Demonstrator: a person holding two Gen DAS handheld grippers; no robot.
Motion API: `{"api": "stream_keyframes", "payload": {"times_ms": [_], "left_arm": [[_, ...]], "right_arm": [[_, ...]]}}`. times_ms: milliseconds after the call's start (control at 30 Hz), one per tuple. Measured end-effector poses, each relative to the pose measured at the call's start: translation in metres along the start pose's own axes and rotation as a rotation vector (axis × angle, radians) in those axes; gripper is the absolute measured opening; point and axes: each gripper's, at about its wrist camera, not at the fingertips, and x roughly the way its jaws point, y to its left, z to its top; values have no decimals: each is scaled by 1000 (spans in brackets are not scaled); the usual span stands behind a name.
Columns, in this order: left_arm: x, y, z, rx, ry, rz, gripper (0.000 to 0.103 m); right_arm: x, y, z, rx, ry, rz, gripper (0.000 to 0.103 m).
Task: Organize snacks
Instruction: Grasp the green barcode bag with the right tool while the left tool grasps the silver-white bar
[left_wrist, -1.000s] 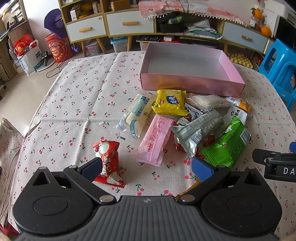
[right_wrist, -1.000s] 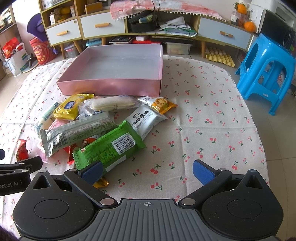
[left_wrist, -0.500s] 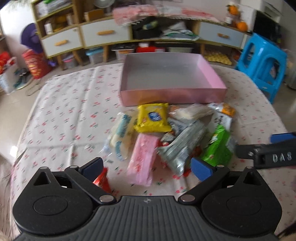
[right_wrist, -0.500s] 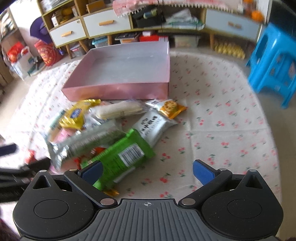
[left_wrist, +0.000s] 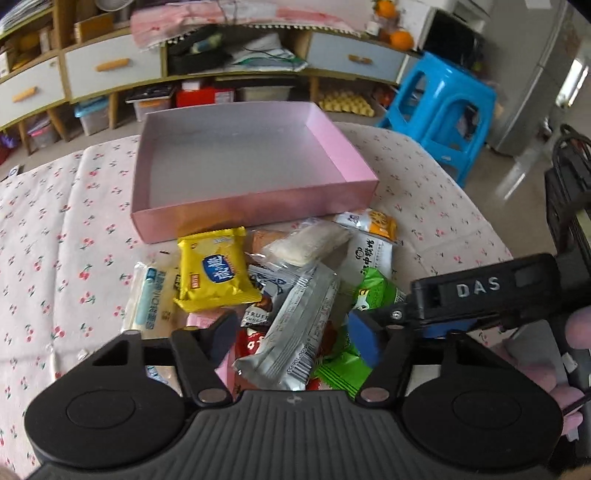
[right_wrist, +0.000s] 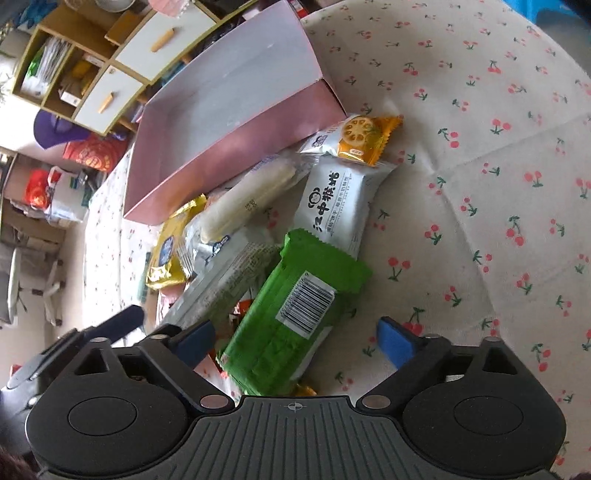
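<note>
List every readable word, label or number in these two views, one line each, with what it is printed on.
"DAS": the black body of the right claw.
"TRUFF", cut off: a small dark wrapper in the pile.
"江中猴姑": the white packet.
Blue badge on the yellow packet: Chinese characters, too blurred to read.
Barcode digits on the green packet and the silver packet: too small.

**Snack heap before both grippers, box beyond**

Between the left gripper's (left_wrist: 291, 332) fingers lies the long silver foil packet (left_wrist: 295, 332), on top of the heap. Ahead and to its left sits the yellow square packet (left_wrist: 216, 269); farther ahead stands the shallow pink cardboard box (left_wrist: 255, 212). Between the right gripper's (right_wrist: 295, 343) fingers lies the green barcoded wrapper (right_wrist: 291, 317), on the cherry-print tablecloth (right_wrist: 480, 166).
</note>
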Motion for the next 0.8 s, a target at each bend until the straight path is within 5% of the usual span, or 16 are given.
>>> {"api": "stream_keyframes", "payload": {"times_ms": [133,233,800], "left_arm": [[8,-5,1,44,13,-15,50],[16,-9,0,82,26,-5,47],[20,-19,-6,118,51,63,29]], "right_arm": [[8,-1,-1,35,34,20,60],[6,0,2,21,16,9,50],[-12,13,-4,-235,-123,-158,43]]}}
